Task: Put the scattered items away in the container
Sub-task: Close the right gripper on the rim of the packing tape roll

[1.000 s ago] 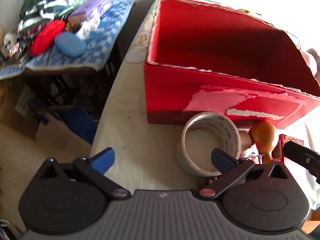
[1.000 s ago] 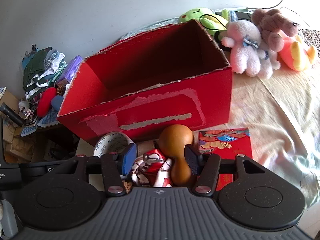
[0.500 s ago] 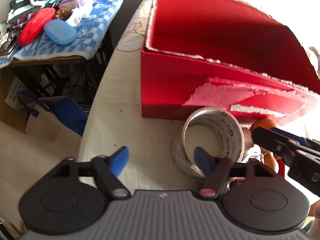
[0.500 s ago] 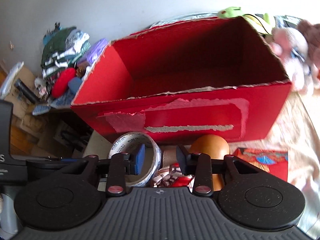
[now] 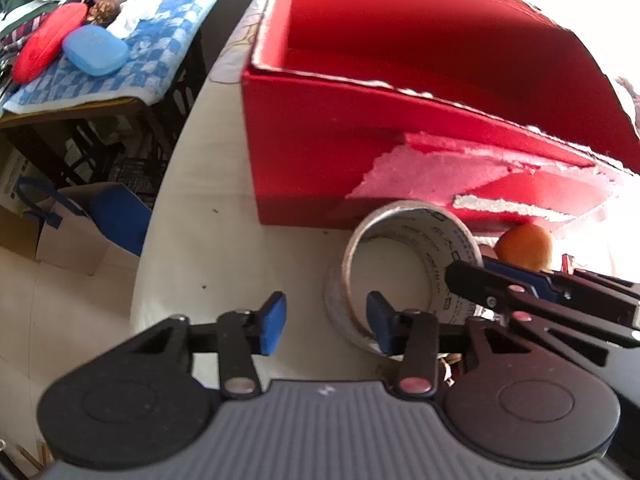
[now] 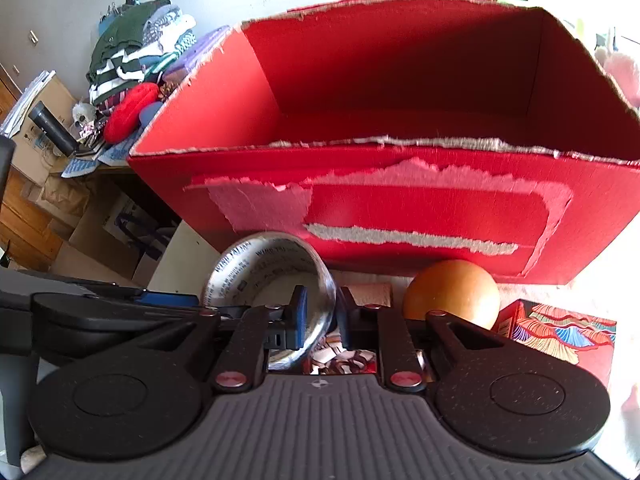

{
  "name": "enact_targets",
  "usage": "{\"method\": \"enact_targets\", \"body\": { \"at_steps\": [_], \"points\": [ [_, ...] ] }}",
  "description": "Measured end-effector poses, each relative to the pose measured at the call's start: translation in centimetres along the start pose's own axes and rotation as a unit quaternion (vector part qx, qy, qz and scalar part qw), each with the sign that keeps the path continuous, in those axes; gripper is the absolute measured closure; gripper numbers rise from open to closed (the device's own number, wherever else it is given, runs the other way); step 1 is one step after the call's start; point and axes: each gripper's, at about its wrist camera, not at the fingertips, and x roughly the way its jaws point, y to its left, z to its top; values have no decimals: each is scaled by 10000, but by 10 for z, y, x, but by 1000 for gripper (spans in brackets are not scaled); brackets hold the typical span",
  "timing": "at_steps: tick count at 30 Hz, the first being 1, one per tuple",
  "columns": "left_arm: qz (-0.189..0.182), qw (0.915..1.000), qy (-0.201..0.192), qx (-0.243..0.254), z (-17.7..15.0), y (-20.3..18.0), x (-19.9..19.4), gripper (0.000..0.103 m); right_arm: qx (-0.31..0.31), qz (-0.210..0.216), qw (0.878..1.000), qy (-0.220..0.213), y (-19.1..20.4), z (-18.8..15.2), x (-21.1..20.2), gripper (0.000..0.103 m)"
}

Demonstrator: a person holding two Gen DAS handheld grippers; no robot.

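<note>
**Both grippers working the tape roll in front of the red box**

The right gripper is pinching narrow on the near wall of the silvery roll of packing tape, one blue pad inside the ring and the other outside it. The left gripper is closing at about half width, its right pad inside the roll and its left pad hanging over the bare pale tabletop, pressing nothing. At two o'clock from the roll, an orange-brown rounded gourd-like object is sitting just before the open red cardboard box with torn edges, which is standing at twelve o'clock. At three o'clock, a red packet with a colourful fan pattern is lying flat.
</note>
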Motion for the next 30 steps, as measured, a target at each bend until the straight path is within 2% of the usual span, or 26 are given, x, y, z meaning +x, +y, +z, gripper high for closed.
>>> {"method": "enact_targets", "body": {
  "at_steps": [4,5,12,25,30],
  "points": [
    [-108,9998,-62,155,-1,-7,-2,79,-50,27,10000,-56,-1,-1,-2,90],
    [-62,9997,-81,210,-2,-10,-3,80,-55,31,10000,-71,-1,-1,-3,91],
    [7,9994,-176,286,-7,-16,-14,82,2,113,9997,-217,0,-5,-13,91],
    [227,9914,-1013,797,-18,-36,-61,83,16,194,9960,-872,15,-8,-59,91],
    [144,9911,-1042,819,-17,-35,-64,85,48,127,9954,-943,17,-10,-64,91]
  ]
}}
